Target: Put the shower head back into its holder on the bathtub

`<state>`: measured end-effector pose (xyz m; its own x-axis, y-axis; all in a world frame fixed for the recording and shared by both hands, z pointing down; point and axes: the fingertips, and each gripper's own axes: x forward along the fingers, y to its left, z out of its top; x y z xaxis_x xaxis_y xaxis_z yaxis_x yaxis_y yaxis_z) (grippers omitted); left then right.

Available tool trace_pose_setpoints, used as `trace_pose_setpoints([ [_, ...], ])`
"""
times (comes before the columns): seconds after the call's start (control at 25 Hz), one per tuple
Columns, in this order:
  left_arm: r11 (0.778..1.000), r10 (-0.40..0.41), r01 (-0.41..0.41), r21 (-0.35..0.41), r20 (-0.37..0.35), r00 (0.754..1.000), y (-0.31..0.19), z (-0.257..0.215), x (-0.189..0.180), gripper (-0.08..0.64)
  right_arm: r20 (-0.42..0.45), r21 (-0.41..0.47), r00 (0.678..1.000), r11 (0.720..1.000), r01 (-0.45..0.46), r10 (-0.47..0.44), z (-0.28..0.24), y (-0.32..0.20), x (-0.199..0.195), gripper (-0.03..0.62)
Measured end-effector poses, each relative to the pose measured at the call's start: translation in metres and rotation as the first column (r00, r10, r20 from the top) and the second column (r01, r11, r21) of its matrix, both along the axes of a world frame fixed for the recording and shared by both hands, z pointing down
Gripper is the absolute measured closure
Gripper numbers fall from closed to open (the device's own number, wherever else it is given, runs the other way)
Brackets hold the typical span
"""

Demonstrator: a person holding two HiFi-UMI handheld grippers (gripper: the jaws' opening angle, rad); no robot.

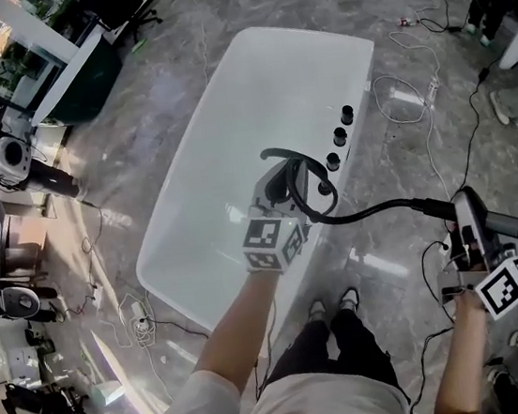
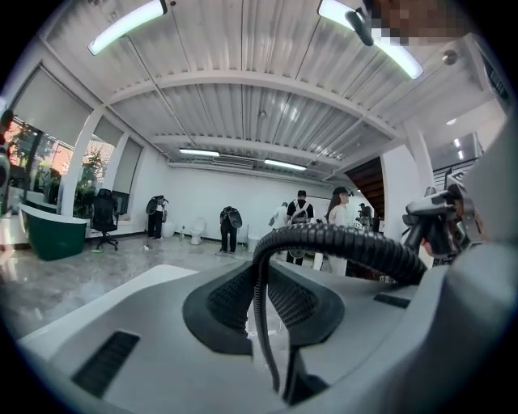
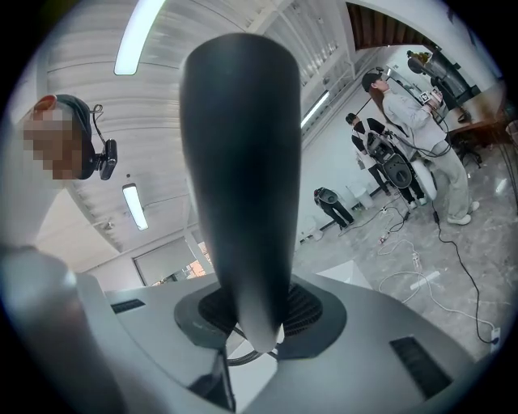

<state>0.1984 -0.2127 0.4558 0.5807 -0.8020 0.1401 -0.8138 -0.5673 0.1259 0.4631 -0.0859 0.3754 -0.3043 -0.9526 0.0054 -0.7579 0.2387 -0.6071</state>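
Observation:
A white bathtub [image 1: 206,161] fills the middle of the head view, with three black fittings [image 1: 338,134] in a row on its right rim. My left gripper [image 1: 283,196] hangs over that rim, shut on the black ribbed hose [image 1: 373,208]. In the left gripper view the hose [image 2: 340,242] arches up from between the pads of that gripper [image 2: 263,323]. The hose runs right to the dark shower head [image 1: 499,222], which my right gripper [image 1: 470,226] holds off the tub's right side. In the right gripper view the shower head [image 3: 239,162] stands up between the closed pads of that gripper [image 3: 259,327].
White cables and a power strip [image 1: 415,95] lie on the marble floor right of the tub. The person's shoes [image 1: 333,305] stand by the tub's near end. A dark green tub [image 1: 82,83] sits far left. Other people [image 2: 299,212] stand at the back of the room.

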Motion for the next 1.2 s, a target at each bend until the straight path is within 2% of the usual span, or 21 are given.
trace_pose_setpoints([
  [0.2,0.999,-0.016,0.017,-0.031,0.049,0.999,0.005,0.033,-0.027,0.508,-0.029,-0.024,0.999,1.0,-0.017,0.016,0.012,-0.001,-0.009,0.485],
  [0.44,0.999,-0.05,0.049,0.018,0.062,0.997,0.017,0.007,-0.072,0.508,-0.021,-0.025,0.999,0.999,-0.035,0.035,0.013,-0.001,-0.034,0.485],
  [0.68,0.998,-0.04,0.037,0.042,0.066,0.997,0.018,-0.017,-0.081,0.508,-0.03,0.0,0.999,1.0,-0.025,0.025,-0.002,-0.004,-0.056,0.485],
  [0.84,1.0,0.01,-0.009,-0.009,0.09,0.996,0.027,-0.008,-0.078,0.508,-0.055,0.01,0.998,0.999,-0.031,0.031,-0.01,0.001,-0.069,0.485],
  [1.0,0.995,0.081,-0.07,-0.076,0.152,0.985,0.039,0.018,-0.061,0.508,-0.079,0.004,0.995,0.998,-0.059,0.059,-0.009,0.012,-0.066,0.485],
  [1.2,0.987,0.11,-0.084,-0.138,0.194,0.975,0.04,0.056,-0.044,0.508,-0.073,-0.017,0.995,0.997,-0.073,0.071,0.005,0.014,-0.05,0.485],
])
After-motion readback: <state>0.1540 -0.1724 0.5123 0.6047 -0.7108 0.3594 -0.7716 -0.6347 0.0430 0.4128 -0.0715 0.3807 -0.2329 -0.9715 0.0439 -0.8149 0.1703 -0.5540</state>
